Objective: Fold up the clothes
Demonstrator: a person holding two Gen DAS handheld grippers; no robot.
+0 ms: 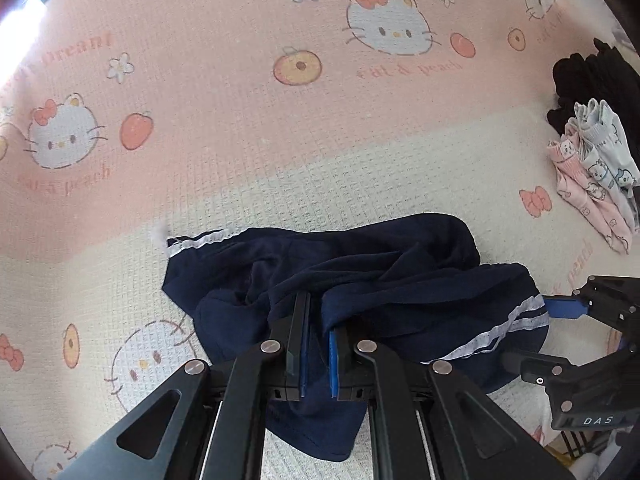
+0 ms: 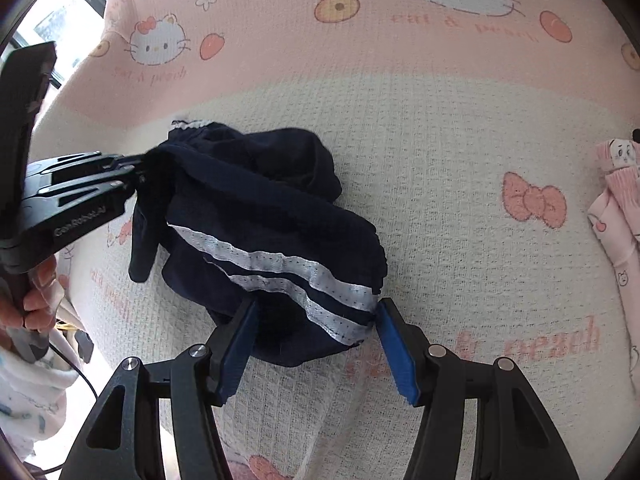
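One garment is in play: navy shorts (image 2: 256, 220) with white side stripes, lying crumpled on the cat-print blanket (image 2: 440, 160) that covers the surface in front of you. You are pinching a bunch of the navy fabric with your left gripper (image 1: 316, 344), its blue pads nearly together with cloth trapped between them; from the right wrist view that same gripper is biting the upper left part of the shorts. Your right gripper (image 2: 316, 344) is standing wide, its blue pads straddling the striped hem end of the shorts, one pad on each side, with nothing yet squeezed.

Judging by how the shorts are lying, the fold has hardly begun: the fabric is heaped in ridges, one leg is draping over the other, and no edge is laid flat or aligned. You are probably lining up a second hold so you can spread the piece out. Flattening, folding and setting it aside all remain.

Off to the right, a small pile of pink and pale printed clothes (image 1: 592, 184) is lying beside something black (image 1: 584, 80); whether those are finished or waiting is not clear.
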